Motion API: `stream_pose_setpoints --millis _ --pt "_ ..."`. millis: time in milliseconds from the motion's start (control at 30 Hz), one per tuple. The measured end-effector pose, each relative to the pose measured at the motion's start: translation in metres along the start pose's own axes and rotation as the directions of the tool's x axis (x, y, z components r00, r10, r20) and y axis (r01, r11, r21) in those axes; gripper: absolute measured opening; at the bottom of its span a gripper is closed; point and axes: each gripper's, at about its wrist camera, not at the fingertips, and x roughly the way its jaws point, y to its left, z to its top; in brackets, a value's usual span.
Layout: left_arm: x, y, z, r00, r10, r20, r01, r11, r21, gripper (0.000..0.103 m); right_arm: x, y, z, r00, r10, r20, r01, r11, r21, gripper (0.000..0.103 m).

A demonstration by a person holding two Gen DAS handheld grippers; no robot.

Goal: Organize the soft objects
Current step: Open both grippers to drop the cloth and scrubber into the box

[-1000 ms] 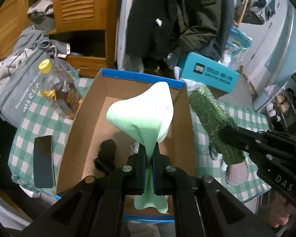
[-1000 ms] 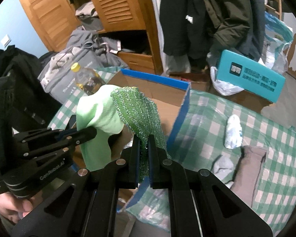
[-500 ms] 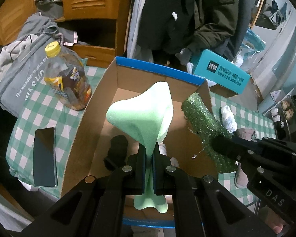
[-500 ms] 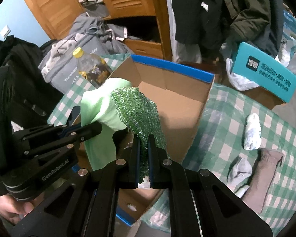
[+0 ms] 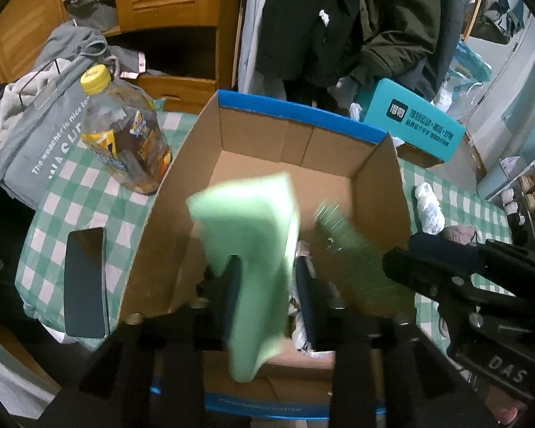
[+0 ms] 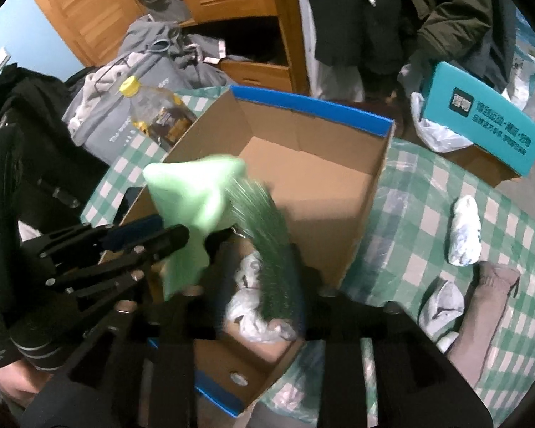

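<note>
Evidently the drop was under way. From the left wrist view, the left gripper (image 5: 264, 296) had its jaws spread wide, and the pale green soft foam cloth (image 5: 253, 228), motion-blurred, hung loose between them over the open brown cardboard box with a blue rim (image 5: 303, 114). Half a second earlier those jaws were pinched shut on it. The dark green glittery mesh scrubber (image 5: 353, 249) was blurred beside it, inside the box's right wall. A plastic bottle of amber drink with a yellow cap (image 5: 121, 139) and a black phone (image 5: 85, 281) lay on the green checked tablecloth (image 5: 71, 192).

From the right wrist view, the right gripper (image 6: 264, 299) also stood with jaws parted, the scrubber streaking down between them towards crumpled white items already in the box; earlier it was clamped. Outside on the cloth a white rolled sock (image 6: 465, 232), a grey sock (image 6: 442, 303) and a taupe sock (image 6: 488, 306) remained, so I judged the sorting partly done, with those left to collect.
</note>
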Motion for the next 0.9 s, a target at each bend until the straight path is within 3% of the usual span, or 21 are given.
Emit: stream_pose_setpoints --millis 200,333,700,900 --pt "-0.004 -0.004 0.001 1.000 0.002 0.013 -0.002 1.000 0.007 0.052 -0.011 -0.008 0.000 1.000 -0.010 0.026 0.010 1.000 0.017 0.051" --pt "-0.005 -0.010 0.001 1.000 -0.005 0.015 0.004 1.000 0.018 0.053 -0.020 -0.015 -0.003 0.999 -0.023 0.042 0.021 0.999 0.033 0.060" --pt "-0.010 -0.039 0.001 0.999 -0.028 0.028 0.025 0.997 0.073 0.066 -0.040 -0.052 -0.018 0.996 -0.065 0.057 0.059 0.993 0.101 0.066" --pt "-0.011 -0.055 0.000 0.999 -0.037 0.028 0.034 0.995 0.092 0.067 -0.050 -0.073 -0.028 0.994 -0.087 0.064 0.078 0.987 0.137 0.068"
